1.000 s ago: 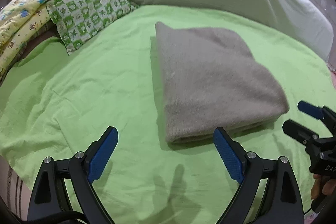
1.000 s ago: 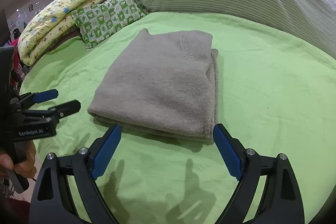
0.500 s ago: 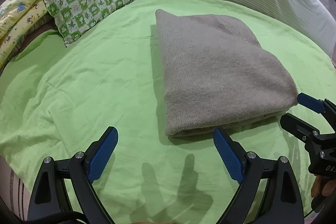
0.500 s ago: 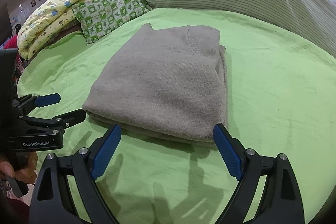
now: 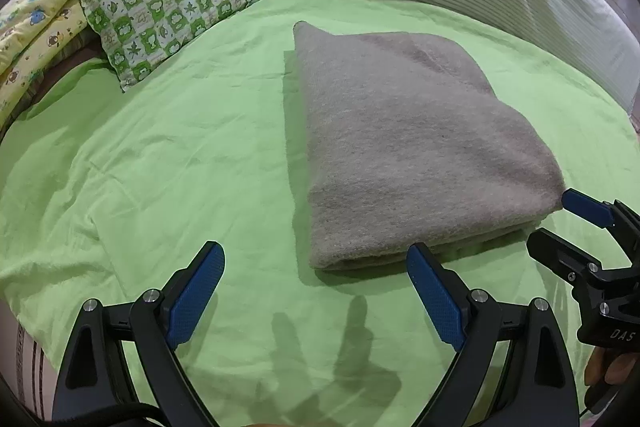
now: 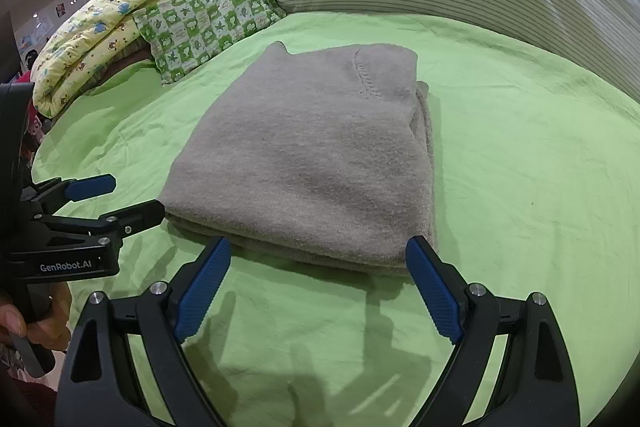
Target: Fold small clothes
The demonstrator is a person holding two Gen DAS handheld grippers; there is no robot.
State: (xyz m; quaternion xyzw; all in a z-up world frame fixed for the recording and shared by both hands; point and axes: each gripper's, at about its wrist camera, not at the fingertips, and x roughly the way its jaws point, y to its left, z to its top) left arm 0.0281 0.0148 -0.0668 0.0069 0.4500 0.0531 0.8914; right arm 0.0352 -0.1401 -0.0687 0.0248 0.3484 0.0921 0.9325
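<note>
Both tongs have crept closer to the sweater (image 5: 416,147) since a second ago. I hold my left tongs (image 5: 316,267) and right tongs (image 6: 318,263) spread wide, empty, at its near edge. It lies folded mid-bed on the green sheet (image 5: 180,155), pillows (image 6: 208,23) beyond.

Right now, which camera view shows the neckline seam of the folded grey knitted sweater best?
The right wrist view: the curved neckline seam lies on top of the folded grey knitted sweater, facing the camera. The left wrist view shows the sweater, but no seam can be made out there.
</note>
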